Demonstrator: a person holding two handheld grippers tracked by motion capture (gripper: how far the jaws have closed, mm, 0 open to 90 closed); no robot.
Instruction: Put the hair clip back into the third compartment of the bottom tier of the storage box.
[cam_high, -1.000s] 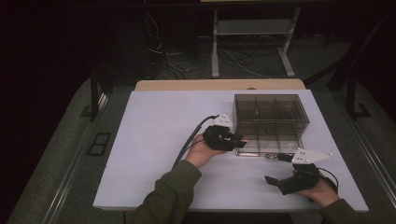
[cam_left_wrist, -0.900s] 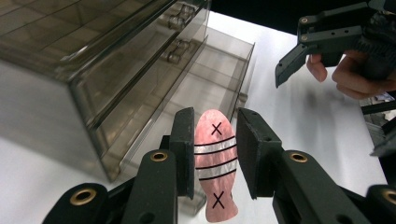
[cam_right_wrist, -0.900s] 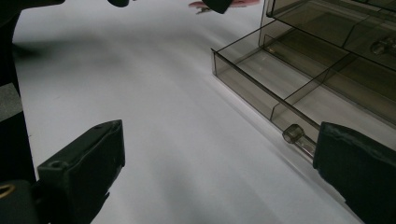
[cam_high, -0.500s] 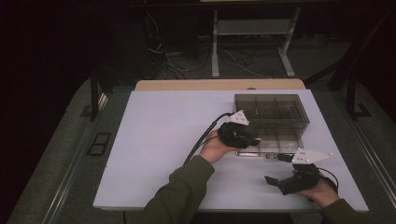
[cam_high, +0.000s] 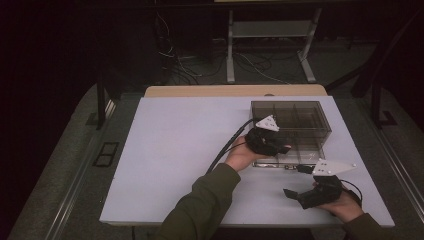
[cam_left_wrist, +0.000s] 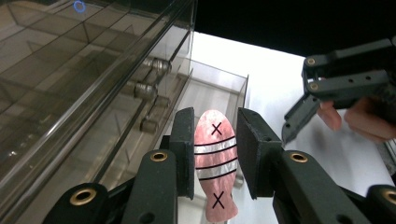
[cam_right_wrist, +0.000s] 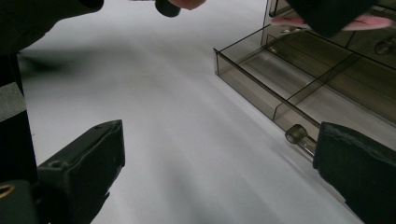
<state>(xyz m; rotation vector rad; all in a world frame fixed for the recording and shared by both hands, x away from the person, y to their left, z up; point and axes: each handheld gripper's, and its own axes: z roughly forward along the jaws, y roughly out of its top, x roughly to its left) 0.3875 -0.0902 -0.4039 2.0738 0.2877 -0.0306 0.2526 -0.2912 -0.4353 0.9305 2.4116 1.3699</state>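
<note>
left gripper (cam_left_wrist: 215, 154): jaws clamped on the pink fish (cam_left_wrist: 215, 163), one pad on each flank, fish upright, head past the pad tips, tail below them
fish location: held over the open drawer (cam_left_wrist: 219, 93), drawer unit (cam_left_wrist: 70, 70) at 10 o'clock
right gripper (cam_right_wrist: 219, 168): jaws wide apart, nothing between, low over the desk (cam_right_wrist: 154, 116)
drawer from right gripper: at 2 o'clock, knob (cam_right_wrist: 296, 134) near its right jaw
</note>
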